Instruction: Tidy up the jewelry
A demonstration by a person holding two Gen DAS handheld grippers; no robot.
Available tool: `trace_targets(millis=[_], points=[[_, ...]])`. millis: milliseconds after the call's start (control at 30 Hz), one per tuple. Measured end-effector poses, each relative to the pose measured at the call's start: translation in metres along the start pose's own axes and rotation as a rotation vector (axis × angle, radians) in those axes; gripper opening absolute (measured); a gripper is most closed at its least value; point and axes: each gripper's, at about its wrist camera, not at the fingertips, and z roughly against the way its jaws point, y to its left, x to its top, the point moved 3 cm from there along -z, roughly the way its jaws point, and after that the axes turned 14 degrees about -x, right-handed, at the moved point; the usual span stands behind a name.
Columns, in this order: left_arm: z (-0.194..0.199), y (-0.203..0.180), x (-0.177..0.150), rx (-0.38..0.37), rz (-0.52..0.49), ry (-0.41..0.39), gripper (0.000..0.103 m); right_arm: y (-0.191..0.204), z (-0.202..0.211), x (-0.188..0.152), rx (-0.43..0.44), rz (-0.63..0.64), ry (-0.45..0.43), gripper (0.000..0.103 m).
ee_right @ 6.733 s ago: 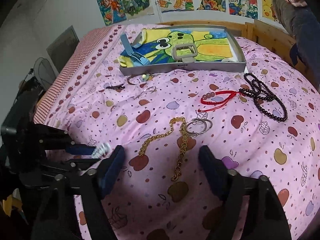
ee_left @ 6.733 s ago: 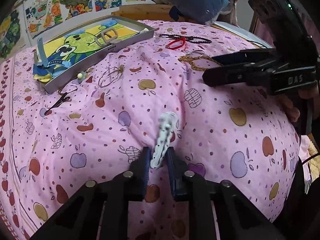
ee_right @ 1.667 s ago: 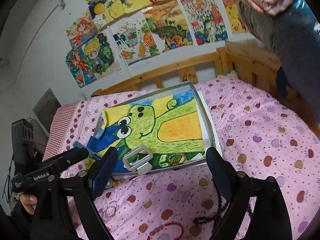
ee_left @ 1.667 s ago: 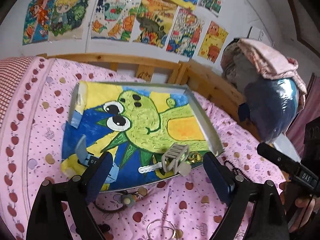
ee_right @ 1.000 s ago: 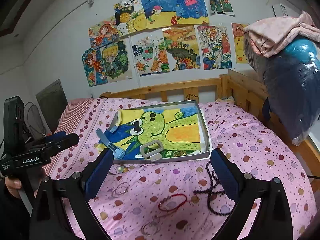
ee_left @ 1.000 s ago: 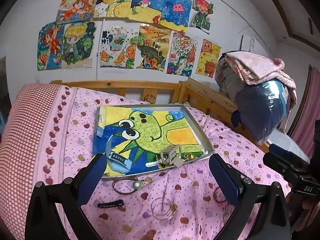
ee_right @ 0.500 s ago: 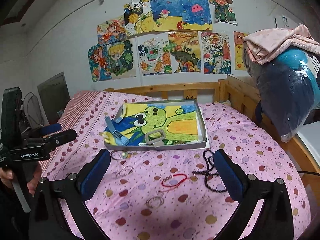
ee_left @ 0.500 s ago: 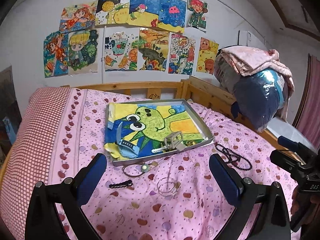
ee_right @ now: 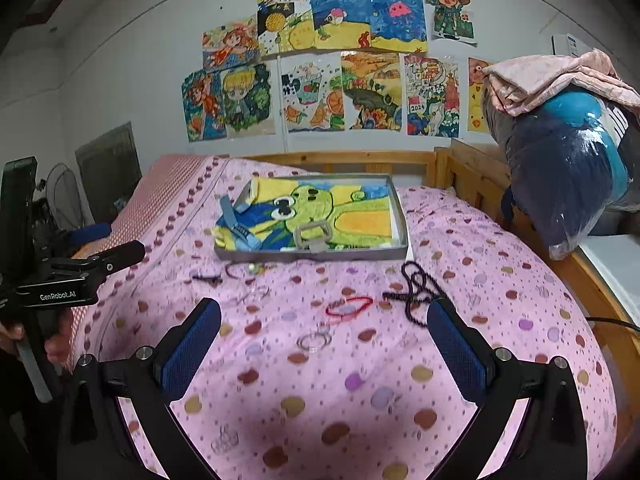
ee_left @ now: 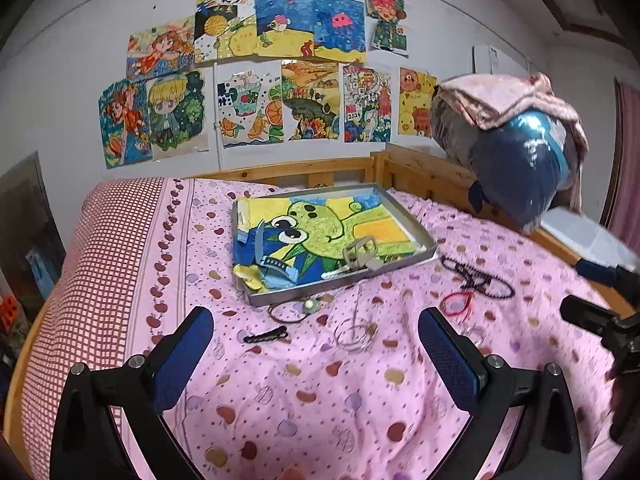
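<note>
Both hand-held grippers [ee_left: 316,354] [ee_right: 324,350] pulled back, empty; one tray [ee_left: 344,284], two bead strings [ee_right: 416,292].

A home bedroom: wooden-framed bed [ee_right: 360,158], children's drawings [ee_right: 328,56] on wall.

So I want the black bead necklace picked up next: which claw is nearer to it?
Right. The black bead necklace lies just beyond the right claw's right finger; from the left claw it sits farther off, to the right.

The left claw [ee_left: 316,352] hangs wide apart above the pink bed [ee_left: 320,392]; the grey tray [ee_left: 424,250] lies far beyond it.
</note>
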Motion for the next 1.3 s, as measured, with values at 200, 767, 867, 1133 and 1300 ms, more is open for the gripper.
trace_targets(millis=[200, 767, 867, 1133, 1300], points=[[-0.004, -0.004, -0.027, 0.028, -0.056, 0.079, 0.103, 0.002, -0.002, -0.022, 0.002, 0.028, 0.055, 0.101], [-0.062, 0.021, -0.070, -0.161, 0.032, 0.336, 0.103, 0.009, -0.039, -0.062, 0.064, 0.042, 0.211, 0.101], [-0.076, 0.025, -0.068, -0.211, 0.051, 0.368, 0.103, 0.010, -0.048, -0.061, 0.088, 0.033, 0.233, 0.101], [-0.113, 0.033, -0.052, -0.265, 0.043, 0.393, 0.103, 0.015, -0.080, -0.047, 0.147, -0.009, 0.270, 0.101], [-0.138, 0.031, -0.043, -0.294, 0.002, 0.419, 0.095, 0.023, -0.098, -0.043, 0.151, -0.003, 0.296, 0.086]])
